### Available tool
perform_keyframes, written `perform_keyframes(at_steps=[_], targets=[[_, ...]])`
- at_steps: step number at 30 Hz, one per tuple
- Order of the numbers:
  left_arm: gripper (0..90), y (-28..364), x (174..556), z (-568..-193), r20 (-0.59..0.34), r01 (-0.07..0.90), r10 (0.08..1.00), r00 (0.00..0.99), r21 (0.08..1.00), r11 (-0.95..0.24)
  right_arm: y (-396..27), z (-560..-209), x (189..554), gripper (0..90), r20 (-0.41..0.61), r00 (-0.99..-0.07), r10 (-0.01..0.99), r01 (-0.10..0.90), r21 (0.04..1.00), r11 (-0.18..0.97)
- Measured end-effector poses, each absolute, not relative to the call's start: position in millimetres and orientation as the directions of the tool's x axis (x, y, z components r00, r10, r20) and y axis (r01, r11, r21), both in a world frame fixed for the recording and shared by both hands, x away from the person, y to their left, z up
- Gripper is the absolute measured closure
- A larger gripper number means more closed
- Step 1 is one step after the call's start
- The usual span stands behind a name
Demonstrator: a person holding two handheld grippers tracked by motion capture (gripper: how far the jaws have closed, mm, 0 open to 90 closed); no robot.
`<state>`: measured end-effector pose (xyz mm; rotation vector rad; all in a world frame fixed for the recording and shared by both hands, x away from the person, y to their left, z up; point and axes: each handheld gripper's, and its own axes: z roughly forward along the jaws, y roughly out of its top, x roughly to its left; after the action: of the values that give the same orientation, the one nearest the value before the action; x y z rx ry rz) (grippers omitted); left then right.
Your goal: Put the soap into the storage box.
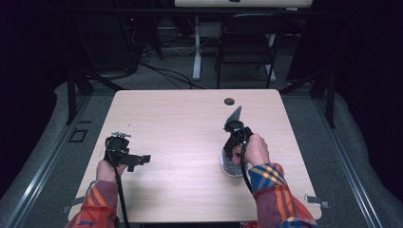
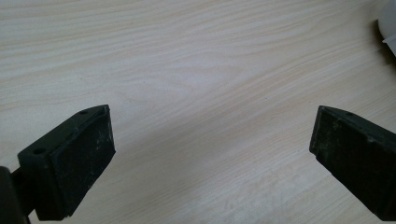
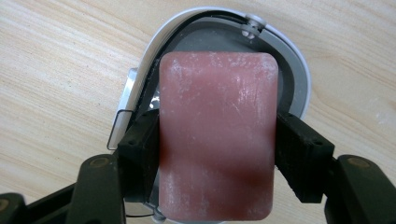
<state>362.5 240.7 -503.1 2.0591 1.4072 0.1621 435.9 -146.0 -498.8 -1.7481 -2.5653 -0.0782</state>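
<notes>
— Since the pink, flat bar of soap with rounded corners (image 3: 217, 135) sits tight between the two black jaws of the right gripper (image 3: 217, 144), does it look as if the person is carrying it?

— It does. The jaws press on both long sides of the bar, so it is held firm. It hangs right over the grey and white oval soap box (image 3: 292, 77), which lies open on the pale wooden table (image 3: 56, 70). From this view one cannot tell if the bar is going in or coming out, or if it touches the box at all.

— Where is the box on the table?

— In the high view the box (image 1: 228, 167) is on the right side of the table (image 1: 180, 123), close to the person's edge, with the right gripper (image 1: 234, 137) and the right hand (image 1: 256, 149) just above it.

— And the other gripper?

— The left gripper (image 1: 124, 154) is well apart, over the left side. Its jaws stand wide with nothing between them, just bare wood below.

— What would come next?

— If the bar is going in, the right hand should lower it straight, keep it flat, and let go only when it rests in the tray. The left gripper could then come over to help with the lid.
</notes>
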Motion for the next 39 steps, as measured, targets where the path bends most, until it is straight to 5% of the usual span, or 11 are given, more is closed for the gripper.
perform_keyframes(at_steps=[21,30,39], targets=[[0.0,239,362,-502,-0.235,0.792,0.871,0.430,0.562,-0.239,-158,-490,427,35.3,0.100,-0.328,0.939,0.945,0.047,0.325],[0.0,239,362,-502,-0.235,0.791,0.868,0.436,0.560,-0.246,-163,-486,423,42.5,0.166,-0.359,0.918,0.933,0.046,0.357],[0.0,239,363,-502,-0.235,0.790,0.868,0.437,0.562,-0.246,-169,-466,417,44.5,0.130,-0.425,0.896,0.900,0.165,0.403]])
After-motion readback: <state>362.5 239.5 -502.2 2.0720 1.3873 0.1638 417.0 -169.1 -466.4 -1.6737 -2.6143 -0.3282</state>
